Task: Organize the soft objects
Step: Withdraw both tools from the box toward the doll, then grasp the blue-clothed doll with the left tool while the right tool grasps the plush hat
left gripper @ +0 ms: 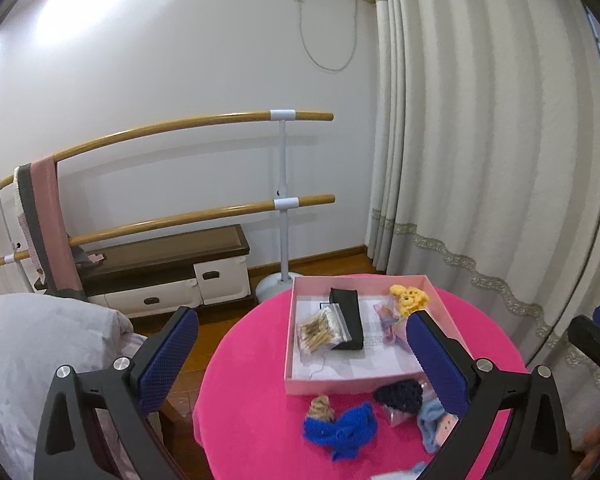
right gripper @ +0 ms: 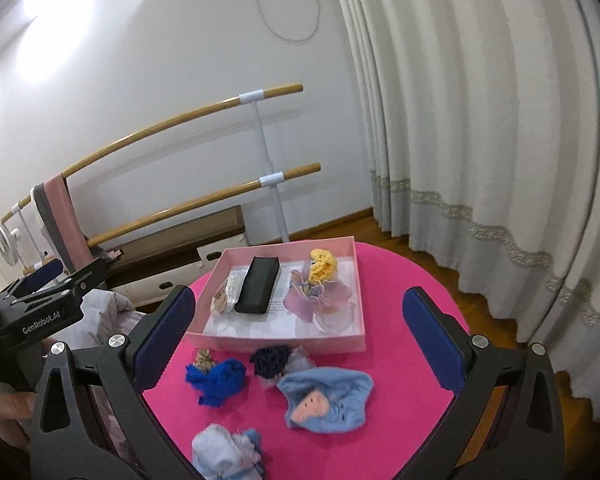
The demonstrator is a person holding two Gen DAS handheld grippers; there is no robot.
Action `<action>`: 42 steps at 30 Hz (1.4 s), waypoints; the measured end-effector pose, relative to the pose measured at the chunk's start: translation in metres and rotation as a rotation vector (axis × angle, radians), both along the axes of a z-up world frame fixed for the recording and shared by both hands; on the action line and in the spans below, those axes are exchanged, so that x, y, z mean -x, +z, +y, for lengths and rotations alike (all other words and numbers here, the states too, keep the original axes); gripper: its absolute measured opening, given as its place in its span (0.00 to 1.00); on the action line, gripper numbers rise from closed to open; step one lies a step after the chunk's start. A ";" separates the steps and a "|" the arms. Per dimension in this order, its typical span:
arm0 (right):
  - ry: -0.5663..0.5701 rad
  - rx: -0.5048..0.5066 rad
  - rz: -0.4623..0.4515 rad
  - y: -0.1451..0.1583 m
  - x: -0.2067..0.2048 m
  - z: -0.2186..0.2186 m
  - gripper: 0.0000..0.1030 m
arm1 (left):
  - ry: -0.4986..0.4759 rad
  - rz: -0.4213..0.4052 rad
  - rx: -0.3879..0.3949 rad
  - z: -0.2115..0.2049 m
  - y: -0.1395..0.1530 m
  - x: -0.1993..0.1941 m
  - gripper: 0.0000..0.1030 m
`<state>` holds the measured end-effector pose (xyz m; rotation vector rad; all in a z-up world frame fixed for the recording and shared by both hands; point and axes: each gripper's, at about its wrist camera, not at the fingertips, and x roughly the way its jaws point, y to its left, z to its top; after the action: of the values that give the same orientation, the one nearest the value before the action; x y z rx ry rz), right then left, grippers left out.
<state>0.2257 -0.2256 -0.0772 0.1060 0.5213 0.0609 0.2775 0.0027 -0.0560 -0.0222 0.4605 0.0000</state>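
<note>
I hold both tongs, left (left gripper: pixel 300 354) and right (right gripper: pixel 300 330), spread wide and empty above the pink bench (right gripper: pixel 400 380). The pink box (right gripper: pixel 284 338) sits mid-bench; before it lie the light-blue sock (right gripper: pixel 332 396), royal-blue knit (right gripper: pixel 216 380) and dark scrunchie (right gripper: pixel 270 360).

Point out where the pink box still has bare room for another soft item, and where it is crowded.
In the pink box, the near strip of white liner between the front wall and the black case is bare. The left side is crowded with cotton swabs beside the case; the right holds the lilac organza piece and yellow knit toy.
</note>
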 end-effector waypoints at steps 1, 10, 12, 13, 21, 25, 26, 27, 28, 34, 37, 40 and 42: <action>-0.003 0.005 -0.008 0.001 0.006 0.002 1.00 | 0.003 -0.003 0.000 0.001 0.002 0.008 1.00; -0.034 0.036 -0.066 0.006 0.055 0.012 1.00 | 0.014 -0.036 -0.016 0.000 0.001 0.089 1.00; -0.034 0.039 -0.075 0.006 0.068 0.014 1.00 | 0.012 -0.039 -0.019 -0.002 0.000 0.105 1.00; -0.034 0.038 -0.078 0.007 0.073 0.014 1.00 | 0.012 -0.041 -0.019 -0.002 -0.001 0.113 1.00; -0.050 0.039 -0.096 0.003 0.107 0.011 1.00 | 0.026 -0.039 -0.016 0.004 -0.004 0.153 1.00; -0.064 0.033 -0.091 0.001 0.112 0.004 1.00 | 0.023 -0.027 -0.007 0.006 -0.005 0.163 1.00; -0.066 0.030 -0.089 0.001 0.112 0.001 1.00 | 0.022 -0.025 -0.008 0.007 -0.004 0.165 1.00; -0.069 0.029 -0.088 0.001 0.112 0.000 1.00 | 0.020 -0.023 -0.008 0.006 -0.004 0.167 1.00; -0.071 0.029 -0.087 0.001 0.112 -0.001 1.00 | 0.019 -0.019 -0.010 0.006 -0.003 0.167 1.00; -0.072 0.029 -0.083 0.000 0.112 -0.003 1.00 | 0.007 -0.014 -0.010 0.003 0.002 0.165 1.00; -0.068 0.032 -0.079 -0.001 0.112 -0.002 1.00 | 0.001 -0.014 -0.009 0.002 0.003 0.165 1.00; -0.067 0.034 -0.071 -0.003 0.111 -0.003 1.00 | -0.006 -0.011 -0.011 0.002 0.002 0.163 1.00; -0.067 0.033 -0.064 -0.004 0.109 -0.004 1.00 | -0.013 0.001 -0.005 0.000 -0.002 0.161 1.00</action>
<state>0.1171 -0.2291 -0.0810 0.0889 0.4542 -0.0096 0.1164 0.0032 -0.0582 -0.0142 0.4614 -0.0111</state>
